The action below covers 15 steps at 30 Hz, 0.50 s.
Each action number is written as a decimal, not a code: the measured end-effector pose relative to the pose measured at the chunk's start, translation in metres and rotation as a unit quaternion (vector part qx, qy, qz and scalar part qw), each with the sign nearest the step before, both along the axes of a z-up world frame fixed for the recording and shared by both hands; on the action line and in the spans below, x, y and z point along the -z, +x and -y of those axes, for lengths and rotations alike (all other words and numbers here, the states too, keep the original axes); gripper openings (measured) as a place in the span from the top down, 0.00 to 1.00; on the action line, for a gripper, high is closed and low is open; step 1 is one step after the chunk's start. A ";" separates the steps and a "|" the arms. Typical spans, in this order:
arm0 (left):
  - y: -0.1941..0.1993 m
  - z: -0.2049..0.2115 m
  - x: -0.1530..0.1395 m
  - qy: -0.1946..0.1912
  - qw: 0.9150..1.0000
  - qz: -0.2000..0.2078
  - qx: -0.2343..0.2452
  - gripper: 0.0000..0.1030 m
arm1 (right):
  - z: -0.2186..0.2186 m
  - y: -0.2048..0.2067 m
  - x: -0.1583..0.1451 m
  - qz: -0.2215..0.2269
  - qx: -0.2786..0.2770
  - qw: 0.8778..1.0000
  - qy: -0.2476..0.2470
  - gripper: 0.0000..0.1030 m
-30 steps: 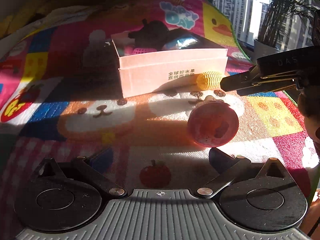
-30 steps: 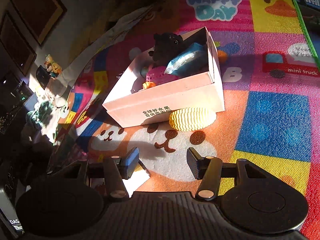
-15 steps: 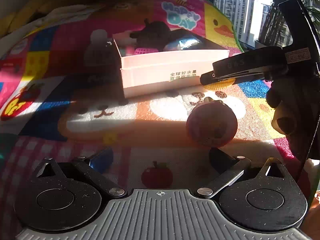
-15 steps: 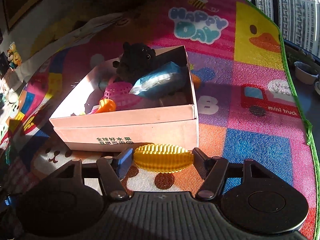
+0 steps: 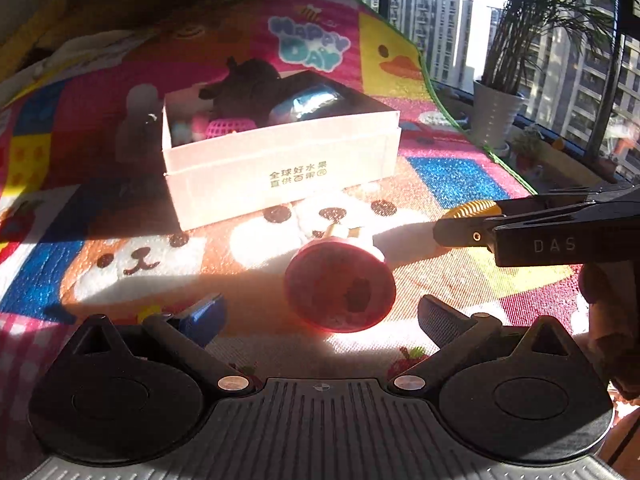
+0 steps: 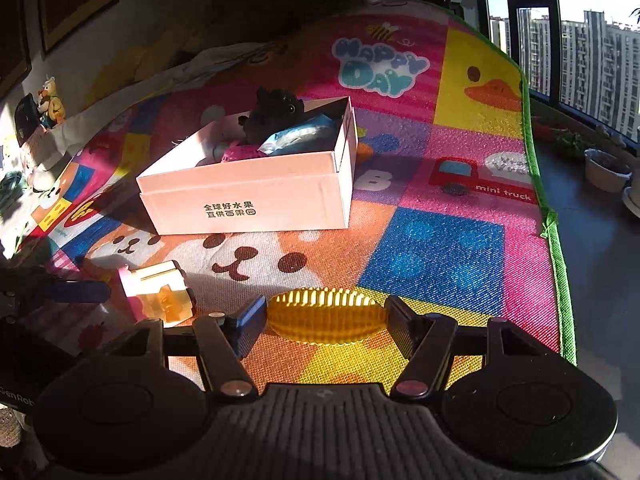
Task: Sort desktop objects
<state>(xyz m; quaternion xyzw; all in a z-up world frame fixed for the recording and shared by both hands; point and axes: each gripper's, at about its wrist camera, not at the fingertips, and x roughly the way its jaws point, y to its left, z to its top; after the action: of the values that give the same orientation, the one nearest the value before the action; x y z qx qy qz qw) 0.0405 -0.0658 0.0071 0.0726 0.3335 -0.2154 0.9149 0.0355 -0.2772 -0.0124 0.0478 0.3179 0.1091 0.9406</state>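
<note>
One ribbed yellow toy (image 6: 326, 317) between the right tool's (image 6: 326, 320) fingers.

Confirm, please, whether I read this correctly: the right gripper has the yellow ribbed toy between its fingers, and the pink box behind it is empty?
Not quite: the pink box is not empty. The right wrist view shows a black plush, a blue packet and a pink mesh item inside it. The yellow ribbed toy does sit between the right gripper fingers.

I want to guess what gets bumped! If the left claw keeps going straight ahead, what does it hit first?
Probably the round red bottle lying on the mat, right ahead of the open left claw. The pink box sits farther behind it.
</note>
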 end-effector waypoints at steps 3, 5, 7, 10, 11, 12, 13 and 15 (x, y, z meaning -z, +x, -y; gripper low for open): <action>0.004 0.009 0.000 -0.007 1.000 0.017 0.007 0.00 | 0.003 0.004 0.002 -0.009 0.003 1.000 0.011 0.36; 0.006 0.012 0.000 -0.005 1.000 0.020 0.010 0.00 | 0.004 0.003 0.003 -0.008 0.007 1.000 0.016 0.36; 0.005 0.015 -0.001 0.000 1.000 0.023 0.015 0.08 | 0.005 0.003 0.003 -0.008 0.010 1.000 0.017 0.36; 0.005 0.017 0.001 0.007 1.000 0.022 0.017 0.22 | 0.005 0.003 0.003 -0.008 0.008 1.000 0.018 0.36; 0.006 0.016 0.002 0.007 1.000 0.023 0.015 0.22 | 0.005 0.003 0.003 -0.008 0.007 1.000 0.018 0.36; 0.006 0.016 0.002 0.007 1.000 0.024 0.013 0.23 | 0.004 0.003 0.003 -0.008 0.006 1.000 0.016 0.36; 0.006 0.016 0.002 0.007 1.000 0.024 0.011 0.25 | 0.004 0.003 0.003 -0.008 0.004 1.000 0.015 0.36; 0.007 0.015 0.001 0.010 1.000 0.025 0.011 0.36 | 0.002 0.002 0.002 -0.007 0.000 1.000 0.010 0.36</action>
<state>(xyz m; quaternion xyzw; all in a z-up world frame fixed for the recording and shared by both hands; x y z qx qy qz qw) 0.0471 -0.0811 0.0065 0.0911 0.3118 -0.2203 0.9198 0.0375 -0.2788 -0.0146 0.0578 0.3231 0.1115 0.9380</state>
